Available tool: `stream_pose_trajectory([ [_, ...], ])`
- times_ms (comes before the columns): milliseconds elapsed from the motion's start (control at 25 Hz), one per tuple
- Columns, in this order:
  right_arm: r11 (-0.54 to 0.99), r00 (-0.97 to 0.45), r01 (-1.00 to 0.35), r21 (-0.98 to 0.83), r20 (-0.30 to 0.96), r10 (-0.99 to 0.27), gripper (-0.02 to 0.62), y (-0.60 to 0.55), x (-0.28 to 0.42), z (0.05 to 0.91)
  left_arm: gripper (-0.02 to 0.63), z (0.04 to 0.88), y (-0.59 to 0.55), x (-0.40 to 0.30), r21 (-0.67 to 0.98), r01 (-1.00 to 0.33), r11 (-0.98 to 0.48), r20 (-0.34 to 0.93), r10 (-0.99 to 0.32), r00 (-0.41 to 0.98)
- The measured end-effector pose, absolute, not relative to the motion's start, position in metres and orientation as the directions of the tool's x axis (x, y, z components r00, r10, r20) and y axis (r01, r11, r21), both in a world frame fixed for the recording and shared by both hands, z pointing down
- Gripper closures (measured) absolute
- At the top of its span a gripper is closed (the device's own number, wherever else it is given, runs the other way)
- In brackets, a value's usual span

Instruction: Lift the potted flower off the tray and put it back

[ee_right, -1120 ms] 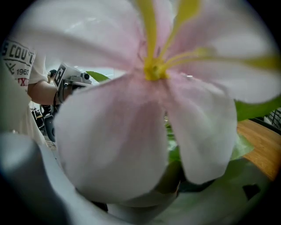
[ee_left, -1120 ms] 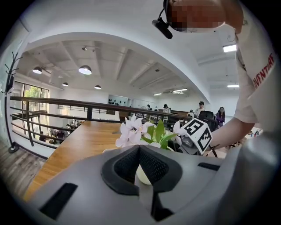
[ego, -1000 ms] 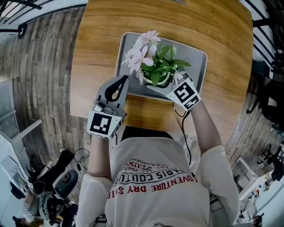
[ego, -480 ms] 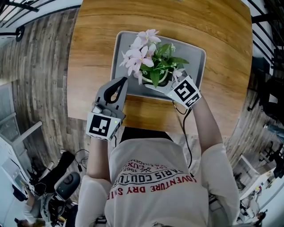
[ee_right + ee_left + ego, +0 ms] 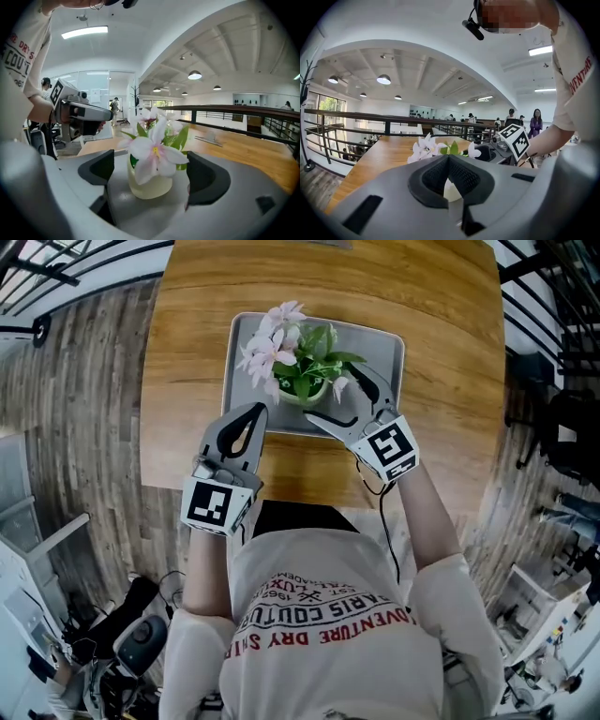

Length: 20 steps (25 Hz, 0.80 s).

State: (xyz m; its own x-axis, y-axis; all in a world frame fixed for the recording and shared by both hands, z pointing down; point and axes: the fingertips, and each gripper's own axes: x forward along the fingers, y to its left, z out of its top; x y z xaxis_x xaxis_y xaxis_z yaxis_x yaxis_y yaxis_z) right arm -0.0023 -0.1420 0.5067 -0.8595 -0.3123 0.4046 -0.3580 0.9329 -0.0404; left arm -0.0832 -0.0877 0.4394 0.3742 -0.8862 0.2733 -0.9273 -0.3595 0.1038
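Note:
The potted flower, pink-white blooms and green leaves in a pale pot, stands on the grey tray. My right gripper is open at the tray's near edge. Its two fingers sit wide on either side of the pot, and neither dark pad touches it. My left gripper is shut on nothing and hovers at the tray's near left corner, tips pointing toward the flower. Each gripper shows in the other's view: the left gripper, the right gripper.
The tray lies on a round-cornered wooden table; its near edge is just under my grippers. Plank flooring lies to the left, and black railings stand beyond the table at the right.
The right gripper has opened and drawn back a little from the pot, which now stands lower, on the tray. The left gripper has hardly moved.

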Motion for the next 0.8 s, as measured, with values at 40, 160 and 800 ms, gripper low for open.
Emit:
stream_pose_trajectory([
  [40, 0.922, -0.855, -0.385, -0.042, 0.392, -0.339, 0.094, -0.141, 0.002, 0.498, 0.594, 0.433, -0.086, -0.080, 0.095, -0.926, -0.366, 0.264, -0.887, 0.378],
  [160, 0.886, -0.836, -0.462, -0.032, 0.350, -0.423, 0.108, -0.139, 0.019, 0.466, 0.594, 0.412, -0.081, -0.070, 0.057, -0.919, -0.390, 0.235, -0.889, 0.392],
  [800, 0.680, -0.682, -0.723, 0.120, 0.031, -0.730, 0.568, -0.134, 0.083, 0.319, 0.594, 0.309, -0.078, -0.078, -0.050, -0.919, -0.392, 0.069, -0.919, 0.388],
])
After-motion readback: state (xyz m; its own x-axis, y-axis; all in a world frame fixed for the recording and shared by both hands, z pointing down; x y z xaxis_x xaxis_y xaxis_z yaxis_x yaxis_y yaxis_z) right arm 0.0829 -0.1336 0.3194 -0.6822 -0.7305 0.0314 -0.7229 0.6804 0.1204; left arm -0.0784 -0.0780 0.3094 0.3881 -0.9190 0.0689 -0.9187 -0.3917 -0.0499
